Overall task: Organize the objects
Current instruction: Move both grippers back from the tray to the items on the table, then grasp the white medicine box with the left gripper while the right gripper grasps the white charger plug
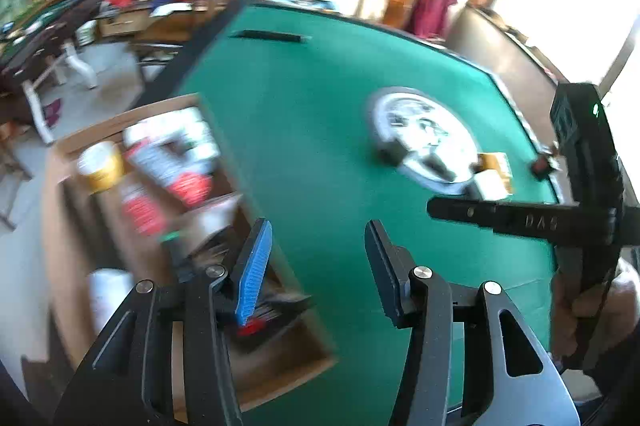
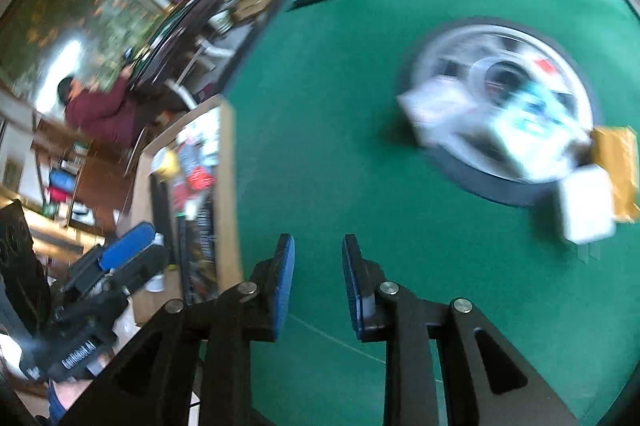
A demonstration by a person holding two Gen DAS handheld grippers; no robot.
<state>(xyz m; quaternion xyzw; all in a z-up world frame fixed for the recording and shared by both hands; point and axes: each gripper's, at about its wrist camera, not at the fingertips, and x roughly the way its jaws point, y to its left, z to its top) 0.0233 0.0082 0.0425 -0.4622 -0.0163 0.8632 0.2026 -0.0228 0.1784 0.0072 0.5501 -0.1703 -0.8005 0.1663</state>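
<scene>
We see both claws hanging empty over the green felt table (image 2: pixel 320 145), and the coming move, as we judge it, turns on how the loose items lie relative to them. The left gripper (image 1: pixel 316 258) stands with its blue-padded jaws moderately apart and nothing between them; the right gripper (image 2: pixel 318 282) has its jaws narrowly parted, also on nothing. The things left to organize cluster on and beside the round white disc with a dark rim (image 2: pixel 500 113) set into the middle of the table: a flat white packet (image 2: pixel 436 113) overlapping the disc's near-left edge, a small white rounded box (image 2: pixel 586 203) just off the rim toward us, and a yellow-brown carton (image 2: pixel 616 169) touching that box on its far right side. From the right claw this cluster lies ahead and to the right; from the left claw it lies ahead and further right, so we judge the right hand the nearer one. The white box seems to run its long axis roughly away from us, though blur makes that uncertain. The open brown cardboard box (image 1: pixel 132 117), already holding a yellow-banded paper cup (image 1: pixel 100 165) and red-and-white packets (image 1: pixel 176 161), sits off the table's left edge, just beside the left claw.
</scene>
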